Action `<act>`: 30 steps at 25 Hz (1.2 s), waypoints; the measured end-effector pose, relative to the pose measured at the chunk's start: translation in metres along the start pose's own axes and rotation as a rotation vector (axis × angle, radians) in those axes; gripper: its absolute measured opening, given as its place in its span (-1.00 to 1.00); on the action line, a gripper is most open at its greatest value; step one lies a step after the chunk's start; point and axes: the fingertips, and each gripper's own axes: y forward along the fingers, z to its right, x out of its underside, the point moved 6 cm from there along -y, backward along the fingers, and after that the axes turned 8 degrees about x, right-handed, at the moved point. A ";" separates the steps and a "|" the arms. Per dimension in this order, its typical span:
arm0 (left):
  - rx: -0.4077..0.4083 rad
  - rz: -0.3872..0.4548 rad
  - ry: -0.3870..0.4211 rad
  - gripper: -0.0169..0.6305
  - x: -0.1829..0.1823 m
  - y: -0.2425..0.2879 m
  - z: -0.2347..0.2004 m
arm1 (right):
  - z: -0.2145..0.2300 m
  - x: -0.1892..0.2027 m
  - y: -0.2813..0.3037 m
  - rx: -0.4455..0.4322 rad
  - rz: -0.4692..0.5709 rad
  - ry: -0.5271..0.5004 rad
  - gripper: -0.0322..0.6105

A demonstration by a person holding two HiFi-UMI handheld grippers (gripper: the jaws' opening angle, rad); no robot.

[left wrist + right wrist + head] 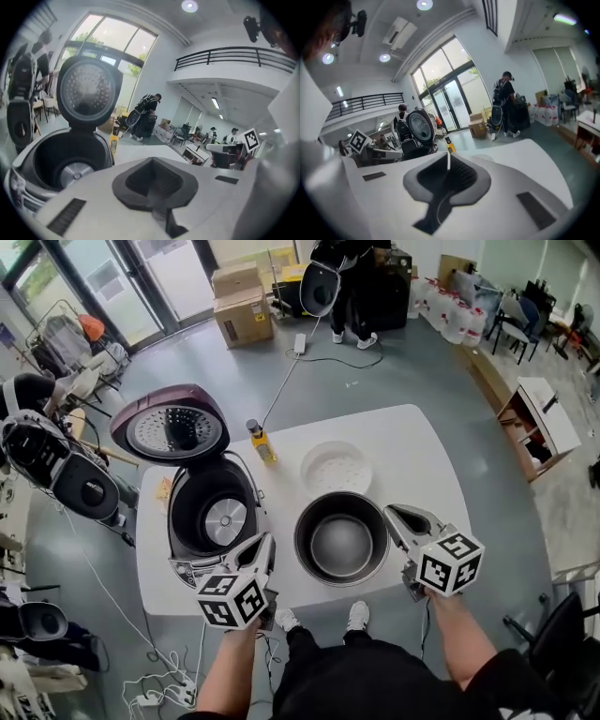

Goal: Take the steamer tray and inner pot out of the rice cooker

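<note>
Inner pot [341, 542] near table [422, 456] front edge | left gripper [262, 548], right gripper [397, 517] flank it | jaws together, empty

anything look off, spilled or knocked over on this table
Nothing stands out. The rice cooker sits open and empty, the inner pot stands upright on the table beside it, the steamer tray lies flat beyond the pot, and the yellow bottle is upright. No spill shows.
</note>
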 end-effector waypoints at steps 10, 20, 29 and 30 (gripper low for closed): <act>-0.255 0.223 0.472 -0.96 -0.074 -0.053 0.035 | -0.098 -0.074 -0.008 0.006 0.348 -0.443 -0.90; -0.262 0.326 0.461 -0.96 -0.083 -0.085 0.026 | -0.148 -0.081 0.006 0.046 0.384 -0.498 -0.90; -0.229 0.324 0.453 -0.96 -0.085 -0.088 0.011 | -0.167 -0.087 0.021 0.046 0.412 -0.491 -0.90; -0.225 0.323 0.454 -0.96 -0.084 -0.088 0.010 | -0.169 -0.087 0.022 0.044 0.411 -0.492 -0.90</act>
